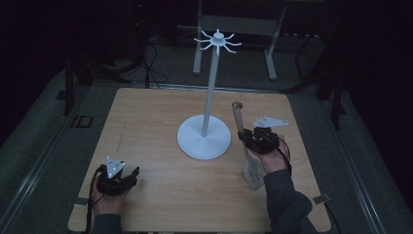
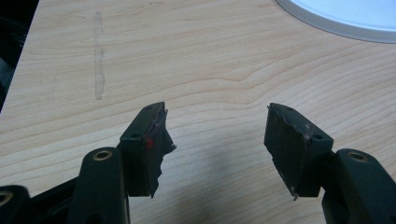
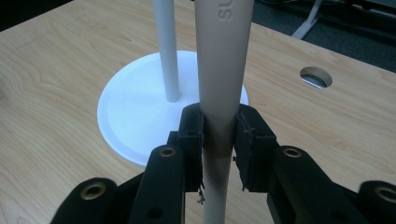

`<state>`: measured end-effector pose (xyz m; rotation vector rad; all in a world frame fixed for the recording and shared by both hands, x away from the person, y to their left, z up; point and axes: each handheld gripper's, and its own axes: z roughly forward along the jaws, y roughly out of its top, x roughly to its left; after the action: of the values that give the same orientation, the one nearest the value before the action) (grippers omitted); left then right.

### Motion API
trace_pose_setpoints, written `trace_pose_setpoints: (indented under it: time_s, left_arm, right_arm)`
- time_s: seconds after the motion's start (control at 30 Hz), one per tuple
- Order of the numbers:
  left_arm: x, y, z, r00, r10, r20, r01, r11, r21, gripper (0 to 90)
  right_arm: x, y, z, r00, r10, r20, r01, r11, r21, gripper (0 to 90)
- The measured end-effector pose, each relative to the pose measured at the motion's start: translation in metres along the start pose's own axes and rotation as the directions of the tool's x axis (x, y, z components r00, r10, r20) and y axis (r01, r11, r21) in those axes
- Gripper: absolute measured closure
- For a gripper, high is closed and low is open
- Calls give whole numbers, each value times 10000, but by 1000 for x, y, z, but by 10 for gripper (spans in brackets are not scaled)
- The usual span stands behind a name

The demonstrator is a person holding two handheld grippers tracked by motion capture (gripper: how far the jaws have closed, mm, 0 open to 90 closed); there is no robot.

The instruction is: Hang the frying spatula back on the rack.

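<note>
Beige spatula (image 3: pixel 219 70) – slotted; handle w/ hole

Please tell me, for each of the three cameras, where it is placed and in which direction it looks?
High view: above the person's side, looking forward and down on the table; both forearms, left gripper, right gripper.
Left gripper view: on the left gripper, over bare wood; jaws open.
Right gripper view: on the right gripper, jaws clamping the spatula.
Shared: the white stand shows in all three.
</note>
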<state>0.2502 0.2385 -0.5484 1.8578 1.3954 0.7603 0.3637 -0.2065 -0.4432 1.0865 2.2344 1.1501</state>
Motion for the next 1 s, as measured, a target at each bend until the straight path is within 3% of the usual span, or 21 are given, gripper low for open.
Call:
trace_pose_setpoints:
  time_s: [1.0]
  left_arm:
    - [1,0,0,10000,-26,-13,26,10000,-44,394]
  right_arm:
    - [8,18,-10,9994,-349,43,351,9940,-1040,738]
